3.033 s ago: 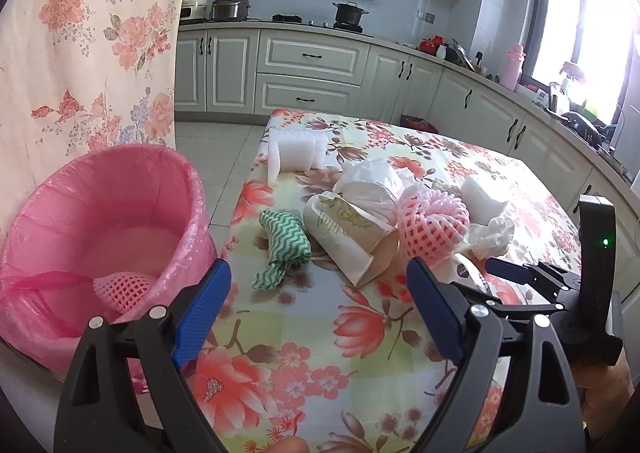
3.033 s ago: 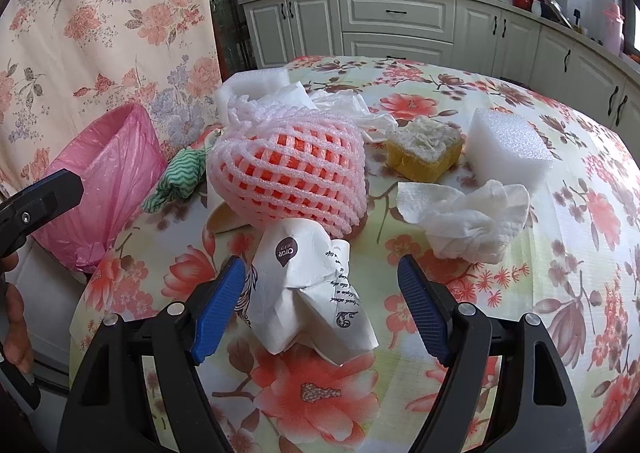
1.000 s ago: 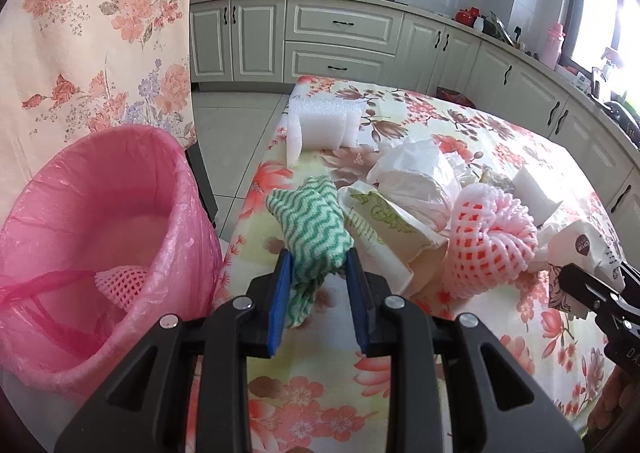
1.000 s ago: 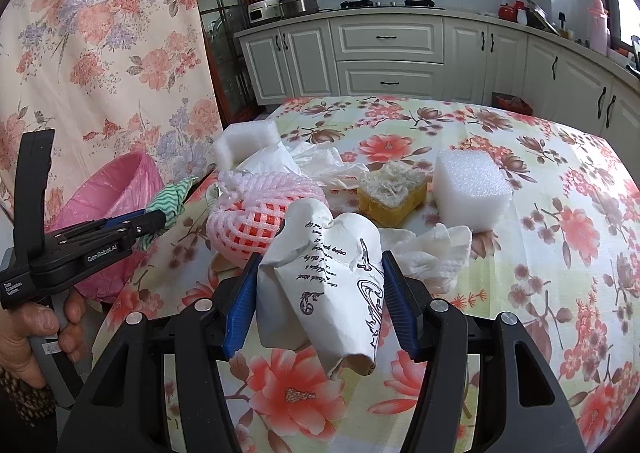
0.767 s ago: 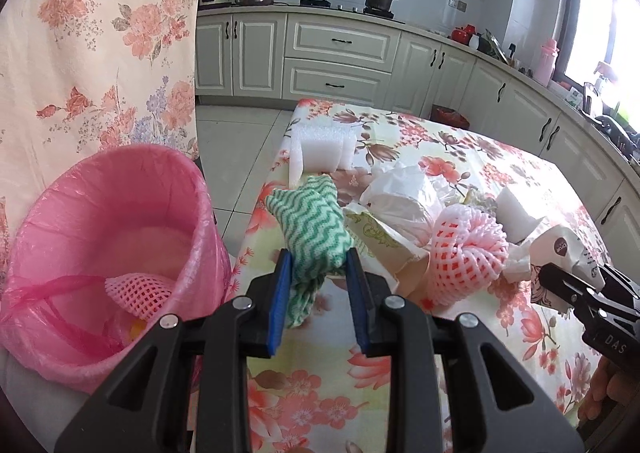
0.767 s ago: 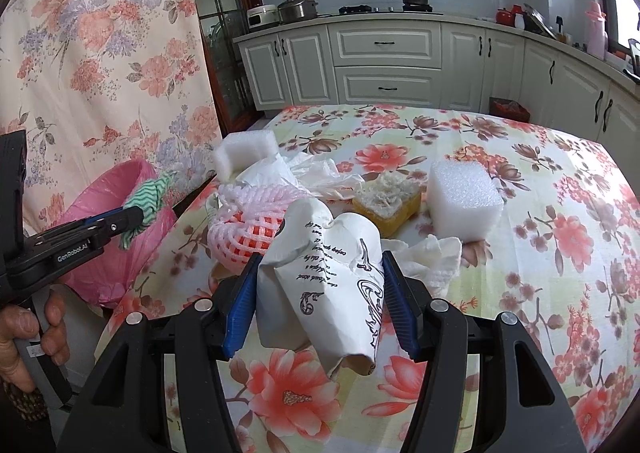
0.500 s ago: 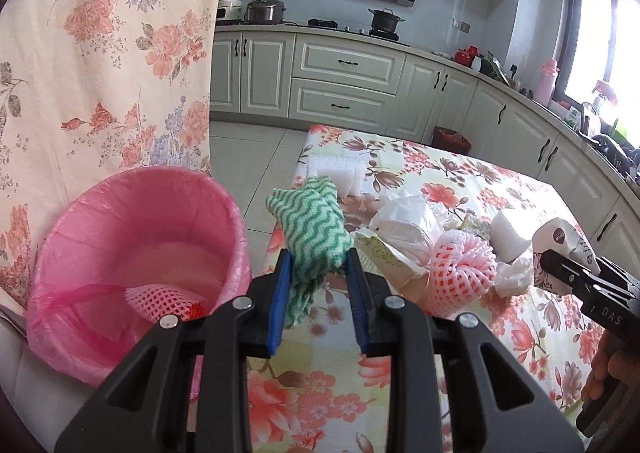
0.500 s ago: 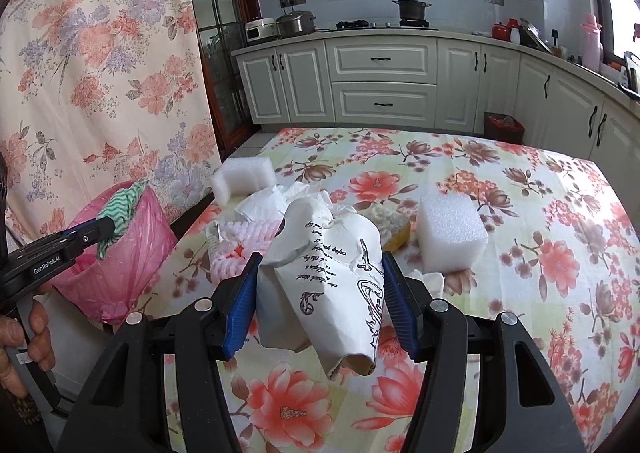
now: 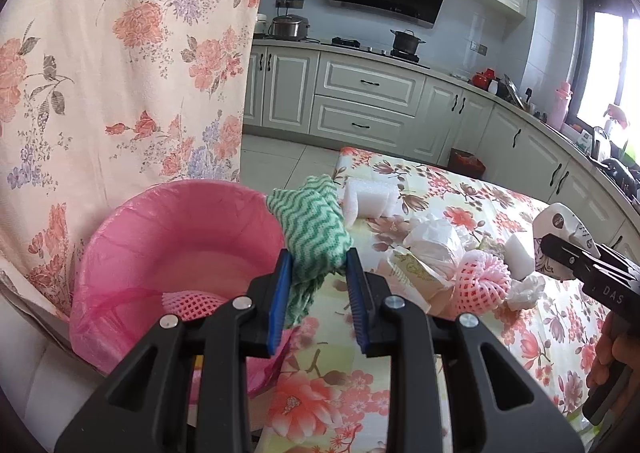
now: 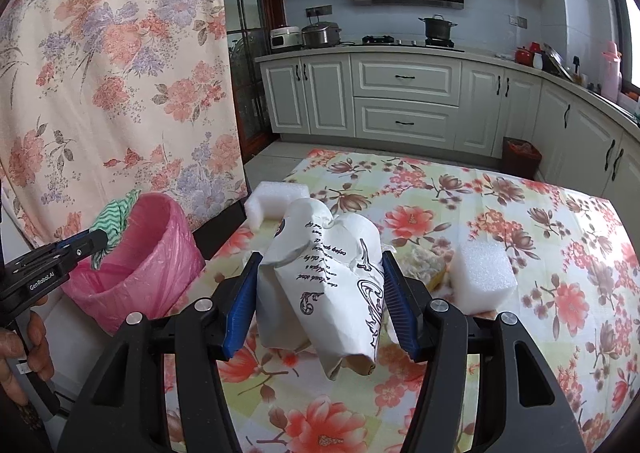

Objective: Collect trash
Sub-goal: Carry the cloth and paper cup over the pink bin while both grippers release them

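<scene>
Left wrist view, left to right. At 9 o'clock: pink-lined bin (image 9: 132, 253), open mouth up, a pink foam net (image 9: 192, 303) lying inside. At centre: left gripper (image 9: 319, 277) pinching a green-and-white zigzag cloth (image 9: 310, 227), bunched, long axis roughly upright, upper end toward 12 o'clock, loose tail hanging below the jaws, held above the near edge of the flowered surface (image 9: 440, 373) just beside the bin's rim. At 3 o'clock on the surface: white foam block (image 9: 370, 201), crumpled tissue (image 9: 434, 239), pink net-wrapped fruit (image 9: 482, 279).

Right wrist view. At 9 o'clock: a hand (image 10: 24, 353) on the left gripper's handle. At centre: right gripper (image 10: 318, 299) clamped half-wide on a crumpled white paper bag (image 10: 328, 277) with dark lettering, long axis tilted from 11 to 5 o'clock, twisted end up, raised off the surface.
</scene>
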Motion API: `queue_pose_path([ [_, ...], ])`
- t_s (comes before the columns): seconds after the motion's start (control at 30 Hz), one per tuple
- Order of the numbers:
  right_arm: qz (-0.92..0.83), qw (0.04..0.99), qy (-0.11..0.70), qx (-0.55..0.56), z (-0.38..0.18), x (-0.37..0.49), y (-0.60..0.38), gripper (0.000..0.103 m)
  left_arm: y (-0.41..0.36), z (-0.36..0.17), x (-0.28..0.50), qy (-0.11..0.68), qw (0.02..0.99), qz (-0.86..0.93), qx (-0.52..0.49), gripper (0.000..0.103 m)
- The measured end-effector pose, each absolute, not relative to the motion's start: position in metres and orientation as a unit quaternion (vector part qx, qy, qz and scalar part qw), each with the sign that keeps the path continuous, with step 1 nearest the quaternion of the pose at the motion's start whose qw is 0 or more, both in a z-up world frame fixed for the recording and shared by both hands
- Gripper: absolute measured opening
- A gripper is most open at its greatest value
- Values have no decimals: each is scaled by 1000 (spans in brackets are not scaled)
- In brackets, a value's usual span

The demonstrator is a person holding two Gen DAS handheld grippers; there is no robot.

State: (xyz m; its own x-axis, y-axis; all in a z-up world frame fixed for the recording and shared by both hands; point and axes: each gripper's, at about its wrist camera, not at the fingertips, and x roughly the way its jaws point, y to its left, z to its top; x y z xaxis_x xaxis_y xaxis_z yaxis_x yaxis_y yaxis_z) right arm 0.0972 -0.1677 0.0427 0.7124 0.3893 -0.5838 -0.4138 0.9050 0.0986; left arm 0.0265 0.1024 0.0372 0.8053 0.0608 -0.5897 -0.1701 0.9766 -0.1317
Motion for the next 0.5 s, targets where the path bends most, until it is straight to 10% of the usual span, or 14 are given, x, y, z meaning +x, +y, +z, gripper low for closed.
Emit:
queue_pose_path([
  [0.5,292,903,311,-43,51,98,-70,56,171,46,-3,292,942,139,-86,27],
])
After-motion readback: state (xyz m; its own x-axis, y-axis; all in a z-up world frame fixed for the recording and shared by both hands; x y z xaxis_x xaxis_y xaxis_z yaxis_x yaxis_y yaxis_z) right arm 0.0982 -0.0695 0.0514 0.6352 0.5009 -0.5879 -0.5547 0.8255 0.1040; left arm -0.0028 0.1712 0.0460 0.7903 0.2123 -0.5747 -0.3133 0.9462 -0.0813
